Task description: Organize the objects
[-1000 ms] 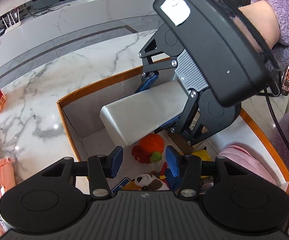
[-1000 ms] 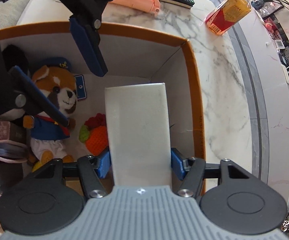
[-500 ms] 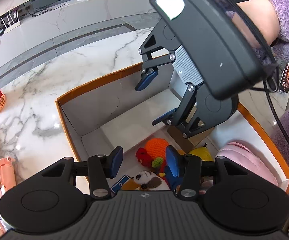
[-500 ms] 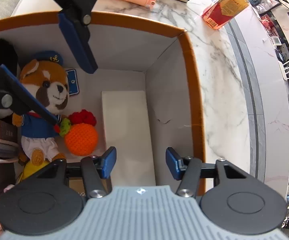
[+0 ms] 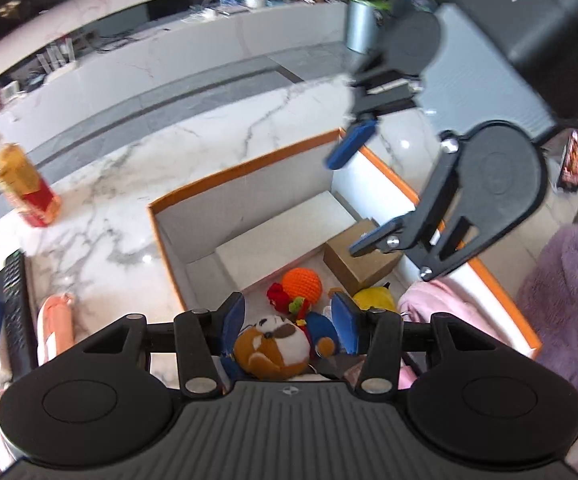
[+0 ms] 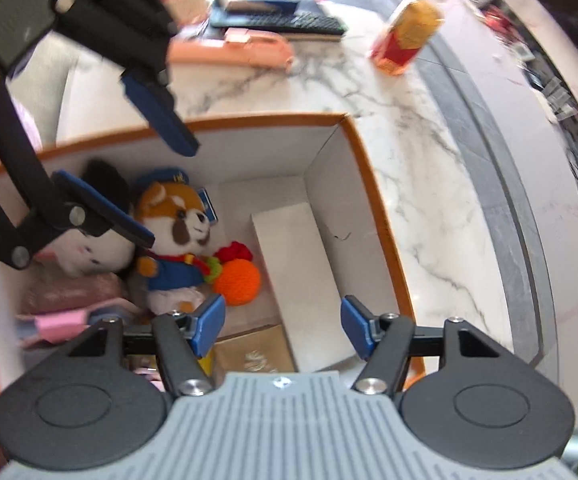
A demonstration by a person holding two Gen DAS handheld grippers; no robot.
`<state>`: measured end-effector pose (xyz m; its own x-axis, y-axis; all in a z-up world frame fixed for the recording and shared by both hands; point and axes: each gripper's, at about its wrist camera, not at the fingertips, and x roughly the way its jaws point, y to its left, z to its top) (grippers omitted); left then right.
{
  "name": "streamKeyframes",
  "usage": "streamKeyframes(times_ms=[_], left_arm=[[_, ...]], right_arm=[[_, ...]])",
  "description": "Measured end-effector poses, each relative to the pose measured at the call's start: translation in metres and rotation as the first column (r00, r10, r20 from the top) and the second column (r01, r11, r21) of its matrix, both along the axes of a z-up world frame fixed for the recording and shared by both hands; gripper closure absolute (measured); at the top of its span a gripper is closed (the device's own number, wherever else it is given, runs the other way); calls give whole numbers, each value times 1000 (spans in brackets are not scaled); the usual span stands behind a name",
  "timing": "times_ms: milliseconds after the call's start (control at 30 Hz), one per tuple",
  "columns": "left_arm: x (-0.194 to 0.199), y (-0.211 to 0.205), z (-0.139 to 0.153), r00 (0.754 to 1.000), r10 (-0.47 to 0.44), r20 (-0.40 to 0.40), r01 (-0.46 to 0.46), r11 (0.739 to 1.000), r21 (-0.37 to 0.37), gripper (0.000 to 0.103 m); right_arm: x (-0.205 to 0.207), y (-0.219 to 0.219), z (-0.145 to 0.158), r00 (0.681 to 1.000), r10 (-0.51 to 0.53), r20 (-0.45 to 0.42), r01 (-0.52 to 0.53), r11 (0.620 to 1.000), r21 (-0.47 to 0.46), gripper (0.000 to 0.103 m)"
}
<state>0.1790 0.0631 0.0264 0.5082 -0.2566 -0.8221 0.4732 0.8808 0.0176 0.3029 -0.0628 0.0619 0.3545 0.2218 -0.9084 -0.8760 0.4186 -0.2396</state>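
Note:
An orange-rimmed white box [image 5: 245,168] [image 6: 373,208] stands on the marble counter. A long white box [image 5: 285,240] [image 6: 301,276] lies flat inside along one wall. Beside it lie an orange crochet ball [image 5: 302,285] [image 6: 236,283], a red panda plush [image 5: 273,348] [image 6: 175,232], a brown carton [image 5: 359,260] [image 6: 249,352] and a pink item [image 5: 445,312]. My right gripper [image 6: 282,330] [image 5: 363,196] is open and empty above the white box. My left gripper [image 5: 289,320] [image 6: 129,176] is open and empty above the plush.
A red and yellow drink carton [image 5: 23,184] [image 6: 407,38] stands on the counter outside the box. A pink object [image 5: 55,328] [image 6: 261,46] and a black remote [image 5: 17,312] lie near the counter edge. A keyboard [image 6: 281,22] lies beyond.
My right gripper opened and let go of the long white box, which now lies flat in the orange-rimmed box. Both grippers have risen and pulled back from it.

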Motion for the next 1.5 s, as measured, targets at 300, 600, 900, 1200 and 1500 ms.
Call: streamKeyframes(times_ms=[300,600,900,1200,1500], left_arm=[[-52,-10,34,984,143,103,-140,989,-36,40],[-115,-19,45,876,384,291,-362,923,-127,20],[-160,-36,37,790,454,413,-468,881,-72,10],[-175,-35,8,759,562,327,-559,821,-114,10],[-181,-41,-2,765,582,276,-573,811,-120,10]], right_arm=[[-66,-30,41,956,-283,76,264,944,196,24],[-162,-56,50,872,-476,113,382,808,449,17],[-216,-77,38,732,-681,-5,518,552,653,7],[-236,-73,16,687,-726,-2,563,531,633,5],[-241,-79,3,667,-744,-44,597,498,630,4]])
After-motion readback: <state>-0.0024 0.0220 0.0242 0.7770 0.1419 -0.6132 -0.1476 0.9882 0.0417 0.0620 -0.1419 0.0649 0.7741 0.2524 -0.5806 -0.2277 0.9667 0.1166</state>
